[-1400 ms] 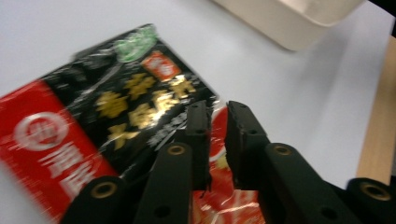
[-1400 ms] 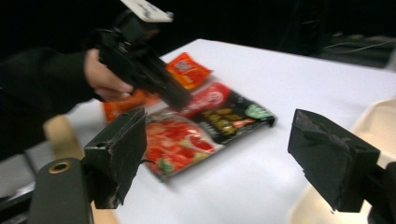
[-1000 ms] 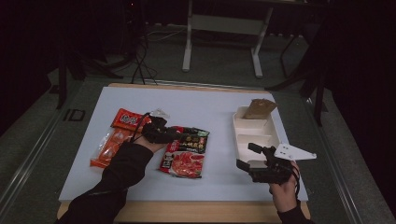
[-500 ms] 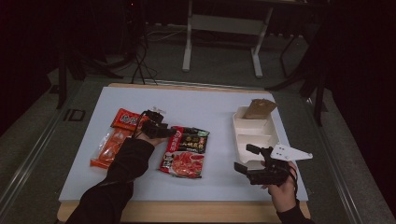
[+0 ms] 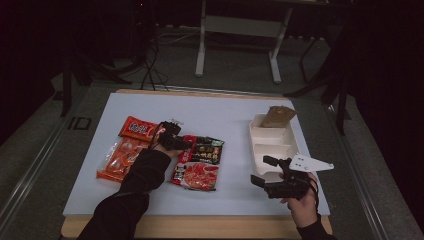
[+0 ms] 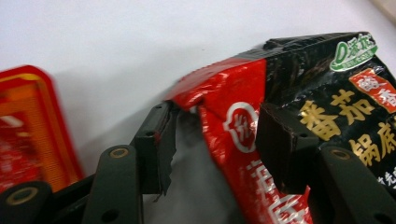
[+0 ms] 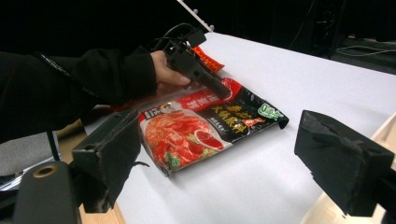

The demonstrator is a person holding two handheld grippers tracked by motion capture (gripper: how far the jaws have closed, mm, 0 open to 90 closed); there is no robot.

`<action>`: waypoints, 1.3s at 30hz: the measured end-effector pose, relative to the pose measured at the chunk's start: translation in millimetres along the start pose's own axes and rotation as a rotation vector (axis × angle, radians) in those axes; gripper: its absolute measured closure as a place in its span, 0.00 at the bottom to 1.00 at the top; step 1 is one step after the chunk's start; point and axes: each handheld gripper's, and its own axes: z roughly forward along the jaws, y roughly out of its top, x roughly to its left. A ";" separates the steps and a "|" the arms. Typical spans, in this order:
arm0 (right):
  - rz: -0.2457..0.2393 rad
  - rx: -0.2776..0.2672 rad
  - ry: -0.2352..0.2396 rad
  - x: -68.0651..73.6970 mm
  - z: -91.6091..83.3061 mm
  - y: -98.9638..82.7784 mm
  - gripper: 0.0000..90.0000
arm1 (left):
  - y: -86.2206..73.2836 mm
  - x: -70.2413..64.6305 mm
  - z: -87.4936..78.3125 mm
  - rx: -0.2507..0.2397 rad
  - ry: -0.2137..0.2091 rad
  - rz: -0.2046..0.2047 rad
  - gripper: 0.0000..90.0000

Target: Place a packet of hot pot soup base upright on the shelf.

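A red and black food packet (image 5: 197,165) lies flat in the middle of the white table. My left gripper (image 5: 187,145) is low over its top left corner. In the left gripper view that crumpled corner (image 6: 224,107) sits between the jaws of my left gripper (image 6: 215,140), which have just been opening; the pads do not clamp it. Toward the table's front right, my right gripper (image 5: 260,170) hovers open beside the white tray. The right gripper view has the right gripper (image 7: 210,163) wide, nothing between its fingers, facing the packet (image 7: 205,126).
An orange-red packet (image 5: 125,147) lies left of the left hand, its edge (image 6: 28,121) close to the left jaw. A white compartment tray (image 5: 272,145) stands at the right with a brown pouch (image 5: 277,116) in its far end. Table legs and cables stand beyond the table.
My left gripper has sunk onto the packet's top left corner and its jaws stand wider. The right gripper has stayed in place.
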 end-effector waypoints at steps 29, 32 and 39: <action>0.033 -0.018 -0.058 -2.5 -3.4 2.2 0.15 | 10.9 -28.3 -41.6 -0.119 -0.046 0.021 0.98; 0.024 -0.017 -0.059 -1.0 -2.0 2.4 0.12 | 9.8 -33.5 -50.9 -0.145 -0.048 0.019 0.98; 0.043 -0.032 -0.067 1.2 0.0 4.4 0.12 | 7.3 -43.1 -70.1 -0.199 -0.078 0.047 0.98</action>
